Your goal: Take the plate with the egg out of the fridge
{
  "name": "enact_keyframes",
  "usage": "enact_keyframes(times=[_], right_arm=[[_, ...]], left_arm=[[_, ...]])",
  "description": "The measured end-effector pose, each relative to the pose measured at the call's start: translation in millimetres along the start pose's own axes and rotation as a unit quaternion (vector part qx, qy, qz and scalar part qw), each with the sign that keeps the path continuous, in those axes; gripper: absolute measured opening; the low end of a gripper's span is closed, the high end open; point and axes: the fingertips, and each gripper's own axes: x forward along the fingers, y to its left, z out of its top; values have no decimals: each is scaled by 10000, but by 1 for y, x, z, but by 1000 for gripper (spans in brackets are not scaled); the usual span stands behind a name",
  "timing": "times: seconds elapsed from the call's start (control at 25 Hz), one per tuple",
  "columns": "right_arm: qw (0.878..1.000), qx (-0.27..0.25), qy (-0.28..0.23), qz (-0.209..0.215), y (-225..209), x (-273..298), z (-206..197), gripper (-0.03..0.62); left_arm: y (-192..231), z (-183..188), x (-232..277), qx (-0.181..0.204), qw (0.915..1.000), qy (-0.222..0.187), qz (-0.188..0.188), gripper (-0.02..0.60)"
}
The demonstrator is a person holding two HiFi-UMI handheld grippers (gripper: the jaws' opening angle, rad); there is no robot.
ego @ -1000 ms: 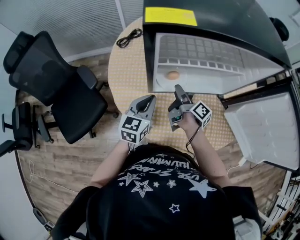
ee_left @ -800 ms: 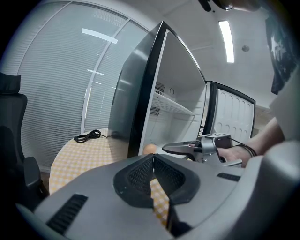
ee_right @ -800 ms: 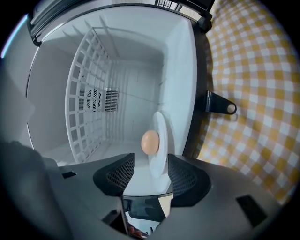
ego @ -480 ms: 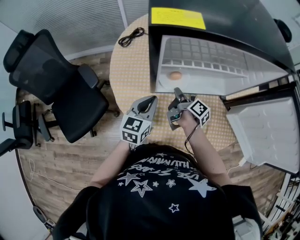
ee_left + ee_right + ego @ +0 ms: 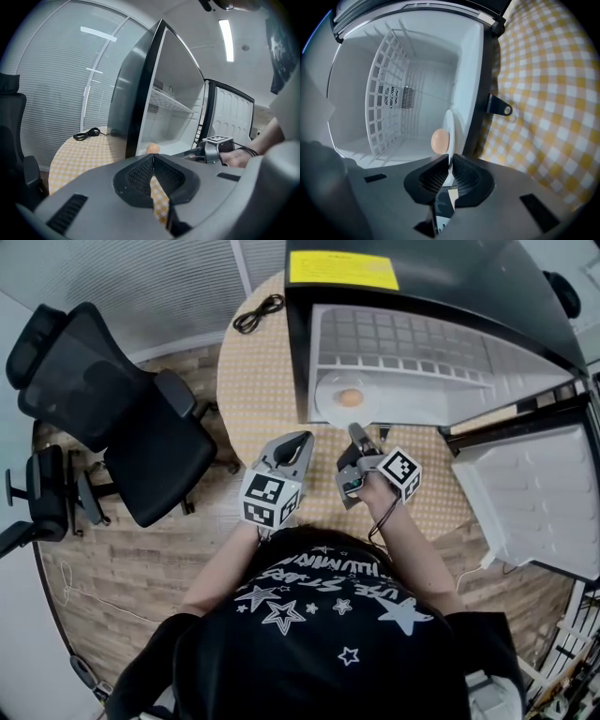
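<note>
The open fridge takes up the far side of my round, yellow-checked worktop. Its door is swung wide to the right, and an office chair stands well off to the left. My right hand-held gripper reaches almost level to the fridge's threshold, turned on its side. Its jaws have just been closing and now pinch the near rim of the white plate, which sits on the fridge floor just inside the opening. My left hand-held gripper hangs beside it over bare cloth, jaws together on nothing. Only the right gripper view shows the plate edge-on between the pads, with the wire shelf well clear. The egg rests on the plate.
</note>
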Motion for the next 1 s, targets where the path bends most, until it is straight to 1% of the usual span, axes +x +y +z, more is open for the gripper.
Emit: enact_keyframes(times=[0.36,0.48,0.56,0.6,0.68,0.84,1.0], right_arm=[[9996,-136,177,174,-3,0,-1,48],[9997,-120,132,188,-5,7,1,91],[9996,-210,28,162,-8,9,5,92],[9994,-299,-6,153,-9,9,7,87],[9989,-438,-21,173,-7,9,8,48],[9996,-159,-93,234,-6,3,8,43],[9993,-65,-128,355,-3,-20,8,40]], left_arm=[[-2,-2,0,-1,10000,-14,-1,9],[2,-1,-2,-19,10000,-11,42,9],[1,-3,-4,-18,10000,-3,68,9],[1,-5,-5,-8,10000,3,77,9],[0,-7,-7,9,9999,19,105,9],[-1,-10,-13,-9,9998,30,180,9],[-19,-13,-21,48,9999,15,148,9]])
